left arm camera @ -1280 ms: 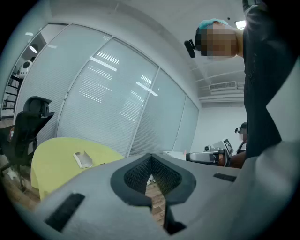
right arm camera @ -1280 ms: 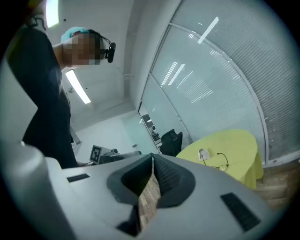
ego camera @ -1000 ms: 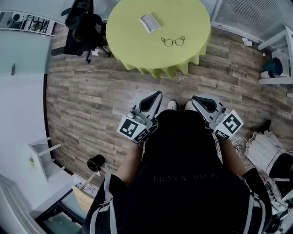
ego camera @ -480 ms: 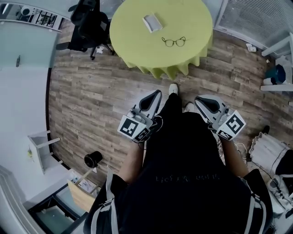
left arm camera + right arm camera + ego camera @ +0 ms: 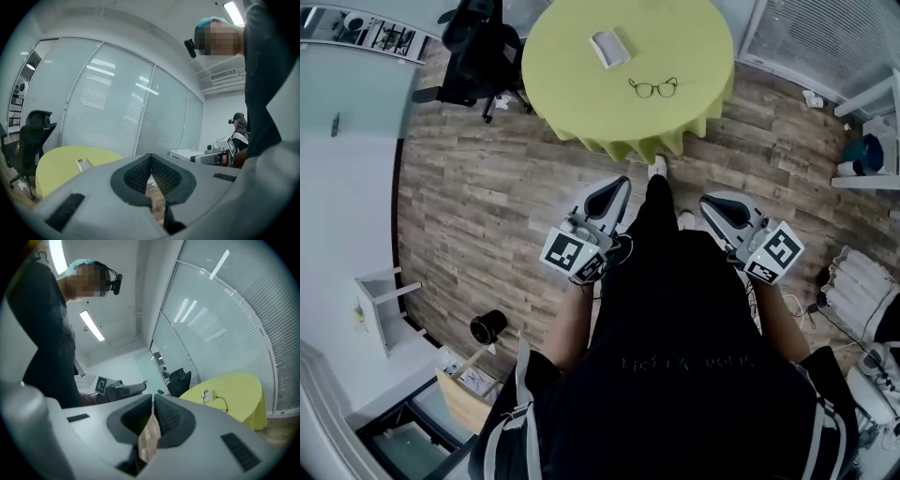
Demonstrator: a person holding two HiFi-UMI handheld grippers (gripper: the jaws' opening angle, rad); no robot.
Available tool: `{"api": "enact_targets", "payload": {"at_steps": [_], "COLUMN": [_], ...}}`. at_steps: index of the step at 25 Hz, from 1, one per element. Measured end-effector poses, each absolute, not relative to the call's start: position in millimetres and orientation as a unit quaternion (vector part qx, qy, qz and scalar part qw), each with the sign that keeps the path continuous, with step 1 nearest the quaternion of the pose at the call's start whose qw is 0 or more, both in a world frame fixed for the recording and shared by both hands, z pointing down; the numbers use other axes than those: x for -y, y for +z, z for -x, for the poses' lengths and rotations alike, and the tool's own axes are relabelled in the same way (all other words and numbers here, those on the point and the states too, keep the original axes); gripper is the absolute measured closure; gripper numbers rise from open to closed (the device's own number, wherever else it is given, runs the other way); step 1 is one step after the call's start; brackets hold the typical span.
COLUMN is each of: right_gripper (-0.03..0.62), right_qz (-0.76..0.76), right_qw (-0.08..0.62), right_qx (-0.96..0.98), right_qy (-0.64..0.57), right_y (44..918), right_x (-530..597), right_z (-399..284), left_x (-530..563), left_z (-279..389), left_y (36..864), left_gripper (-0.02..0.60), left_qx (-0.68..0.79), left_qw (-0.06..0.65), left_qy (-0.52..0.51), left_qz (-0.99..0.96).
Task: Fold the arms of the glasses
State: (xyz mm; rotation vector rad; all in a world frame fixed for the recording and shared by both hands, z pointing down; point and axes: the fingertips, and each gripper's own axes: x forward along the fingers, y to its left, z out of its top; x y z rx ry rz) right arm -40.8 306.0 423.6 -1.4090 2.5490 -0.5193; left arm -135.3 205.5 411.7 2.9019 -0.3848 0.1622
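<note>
Black-framed glasses lie with their arms spread on a round table under a yellow-green cloth; in the right gripper view the glasses show small and far off. My left gripper is held at waist height over the floor, well short of the table, jaws shut with nothing between them. My right gripper hangs at the same height beside it, also shut and empty. In each gripper view the jaw tips meet, the left gripper and the right gripper alike.
A small white case lies on the table behind the glasses. A black office chair stands left of the table. A white shelf is at the right, a white counter along the left. Another person stands far off.
The person has stepped toward the table, one foot now forward near the cloth's edge. Both grippers kept their height and stayed shut.
</note>
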Motion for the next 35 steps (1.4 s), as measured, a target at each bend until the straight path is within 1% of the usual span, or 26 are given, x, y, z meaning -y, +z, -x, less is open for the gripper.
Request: {"api": "enact_targets", "payload": {"at_steps": [7,17,27,35], "right_gripper": [0.56,0.56,0.56,0.56], "right_qz": [0.477,0.468,0.463,0.47], "right_qw": [0.086,0.07,0.05,0.032], "right_qx": [-0.853,-0.852,-0.856,-0.847], "right_qy": [-0.196,-0.225,-0.225,-0.248], "right_y": [434,446,442,452], "right_x": [-284,-226,-135,-79], "right_z": [29,10,-8,-20], "left_x": [-180,-123,-40,14], "left_z": [119,101,79,68], "left_y": [419,432,433,452], "left_gripper": [0.563,0.563,0.563,0.563], "left_qx": [0.128,0.141,0.129,0.102], "left_qw": [0.11,0.14,0.132,0.123], "left_qy": [0.058,0.059,0.068,0.084], "left_qz": [-0.984,-0.978,-0.98,-0.984]}}
